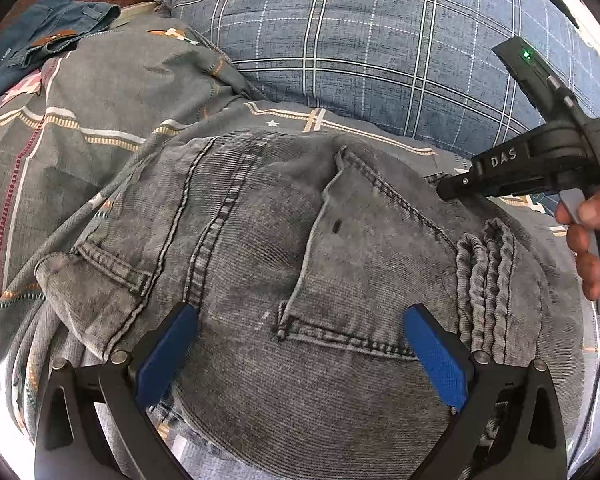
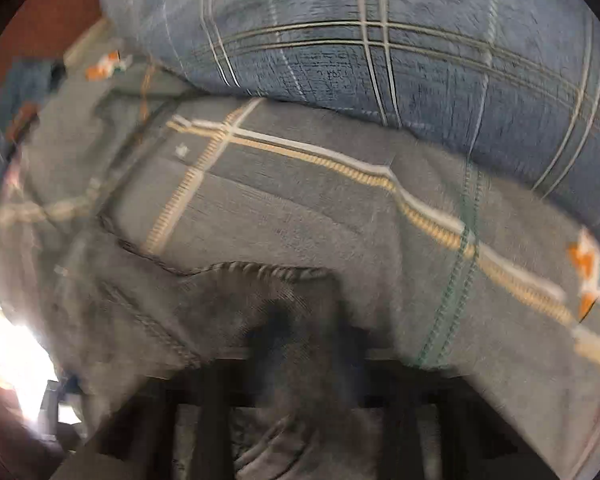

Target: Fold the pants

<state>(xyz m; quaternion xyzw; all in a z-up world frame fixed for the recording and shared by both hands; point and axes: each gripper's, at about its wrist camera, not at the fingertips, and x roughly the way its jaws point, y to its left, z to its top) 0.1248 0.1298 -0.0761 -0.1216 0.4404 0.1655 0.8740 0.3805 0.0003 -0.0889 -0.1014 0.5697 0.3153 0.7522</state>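
- You are working over faded grey corduroy pants [image 1: 284, 240], ribbed and worn pale at the seams, lying folded in a thick bundle on a grey bedsheet with cream and tan stitched stripes [image 1: 80, 120].
- A back pocket is facing up, dark double stitching outlining it; the bunched, crinkled hems [image 1: 486, 280] are lying on top at the right.
- Your left gripper [image 1: 300, 354] is hovering over the pocket, blue textured pads [image 1: 436, 360] spread wide, nothing between them.
- Your right gripper [image 1: 446, 192], black, is pinching the far edge of the pants, jaws nearly closed; your fingers [image 1: 584, 240] are wrapping its handle.
- The right wrist view is blurring; dark pant fabric [image 2: 300, 320] is sitting between the closed fingers.
- A plump blue plaid pillow [image 1: 380, 48] is crowding the far side, just beyond the pants.
- A folded blue denim garment [image 1: 48, 36] is lying far left, well apart.
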